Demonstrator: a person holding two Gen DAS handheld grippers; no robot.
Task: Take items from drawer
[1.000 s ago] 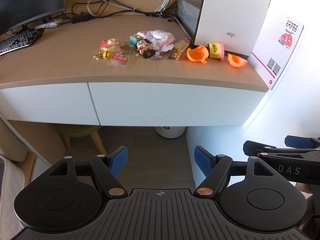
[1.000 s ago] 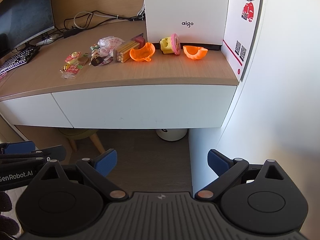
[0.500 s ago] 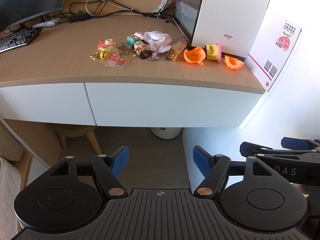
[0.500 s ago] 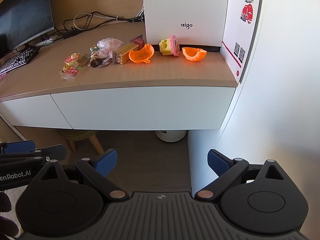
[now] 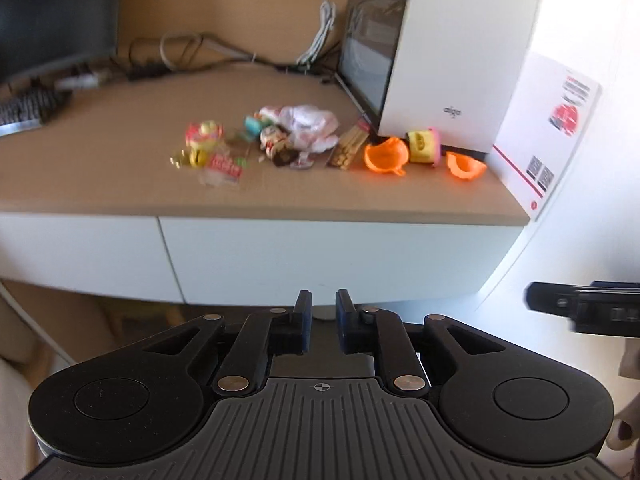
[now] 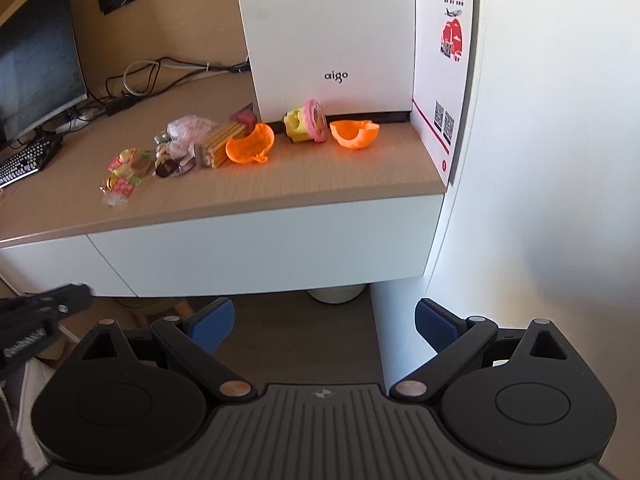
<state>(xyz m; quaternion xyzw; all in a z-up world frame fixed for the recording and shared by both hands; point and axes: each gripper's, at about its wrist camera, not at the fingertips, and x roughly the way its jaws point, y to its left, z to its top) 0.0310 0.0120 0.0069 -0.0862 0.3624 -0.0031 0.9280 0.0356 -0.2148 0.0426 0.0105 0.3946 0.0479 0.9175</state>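
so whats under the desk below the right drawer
Under the right drawer a white round container stands on the floor, only its lower part showing. Left of it, a wooden stool leg. The drawer is shut, contents hidden.

**Sunlit corner with a wooden desk**

A light wood tabletop [image 6: 280, 184] runs from nine o'clock toward three o'clock and ends at a white wall [image 6: 552, 160], bright with strong light. White panels [image 6: 260, 252] front the tabletop's underside. At twelve o'clock stands a white computer case [image 6: 328, 32], with a printed card [image 6: 448, 60] leaning on the wall beside it. At ten o'clock sit a dark monitor [image 6: 36, 52], a keyboard [image 6: 24, 160] and tangled cables [image 6: 160, 72] against a tan back wall [image 5: 224, 4]. Below lie a brown floor [image 6: 304, 340], a wooden stool [image 6: 160, 306] and a pale round bin [image 6: 336, 292].
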